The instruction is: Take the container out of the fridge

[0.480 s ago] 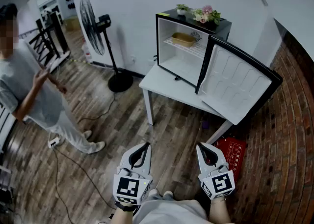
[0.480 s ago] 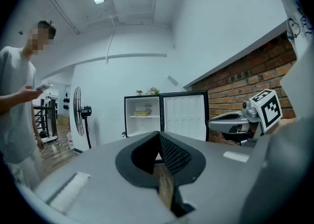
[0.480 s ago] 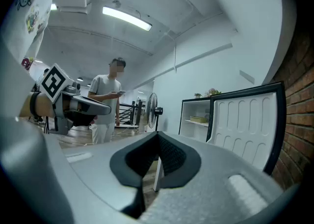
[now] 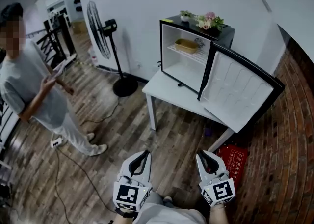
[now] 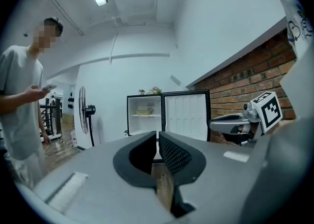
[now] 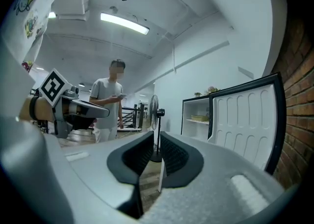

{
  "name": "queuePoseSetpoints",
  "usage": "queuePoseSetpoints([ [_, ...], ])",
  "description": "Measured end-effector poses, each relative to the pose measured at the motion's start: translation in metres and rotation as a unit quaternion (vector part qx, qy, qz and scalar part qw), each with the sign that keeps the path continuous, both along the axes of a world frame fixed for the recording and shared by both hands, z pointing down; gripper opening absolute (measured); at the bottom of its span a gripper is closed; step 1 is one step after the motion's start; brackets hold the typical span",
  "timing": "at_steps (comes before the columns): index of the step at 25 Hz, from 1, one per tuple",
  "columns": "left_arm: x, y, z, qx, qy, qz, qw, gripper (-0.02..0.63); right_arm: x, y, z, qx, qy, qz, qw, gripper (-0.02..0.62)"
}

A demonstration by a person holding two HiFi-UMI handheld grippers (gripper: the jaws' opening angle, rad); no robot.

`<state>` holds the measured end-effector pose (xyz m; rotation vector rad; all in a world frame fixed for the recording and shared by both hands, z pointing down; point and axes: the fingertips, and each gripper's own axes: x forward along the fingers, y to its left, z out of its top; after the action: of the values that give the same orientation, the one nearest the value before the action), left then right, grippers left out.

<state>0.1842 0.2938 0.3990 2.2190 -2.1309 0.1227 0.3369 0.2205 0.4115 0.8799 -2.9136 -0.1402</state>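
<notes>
**Clerk:** Item one: small black fridge (image 4: 196, 53) with a white interior, standing on the white counter (image 4: 164, 90). Its white-lined door (image 4: 240, 93) is swung wide open to the right. Item two: shallow tan container (image 4: 186, 45), on the fridge's upper wire shelf, untouched.

**Checker:** And the tongs?

**Clerk:** Left tongs (image 4: 143, 156): closed, nothing in them. Right tongs (image 4: 201, 155): all but closed, only a thin slit, nothing in it. Both are held about level, well short of the fridge and pointing toward it.

**Checker:** Step in hand?

**Clerk:** Judged as the approach; the reach has not begun. The next move calls for the operator to come up to the fridge, part one pair of tongs, and go straight in at the upper shelf for the container's near rim.

**Checker:** Surroundings, obstructions?

**Clerk:**
- Potted pink-and-white flowers (image 4: 206, 20), on top of the fridge.
- Black pedestal fan (image 4: 105, 34), left of the fridge.
- Person in a grey shirt (image 4: 34, 80), farther left, holding a phone, clear of the route.
- Flat red box (image 4: 234, 156), on the wooden floor below the fridge door.

The open door's edge and the counter's corner narrow the way in. Nothing blocks the shelf itself.
</notes>
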Motion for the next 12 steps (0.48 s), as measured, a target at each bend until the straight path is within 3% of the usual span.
queuePoseSetpoints([
  [7, -0.003, -0.01, -0.001, 0.006, 0.006, 0.003, 1.0, 0.049, -0.008, -0.006, 0.007, -0.008, -0.003, -0.012, 1.0, 0.073],
  [12, -0.029, -0.031, -0.005, 0.012, 0.01, 0.0, 0.9999, 0.067, -0.034, -0.026, 0.003, 0.001, 0.001, -0.012, 1.0, 0.087],
])
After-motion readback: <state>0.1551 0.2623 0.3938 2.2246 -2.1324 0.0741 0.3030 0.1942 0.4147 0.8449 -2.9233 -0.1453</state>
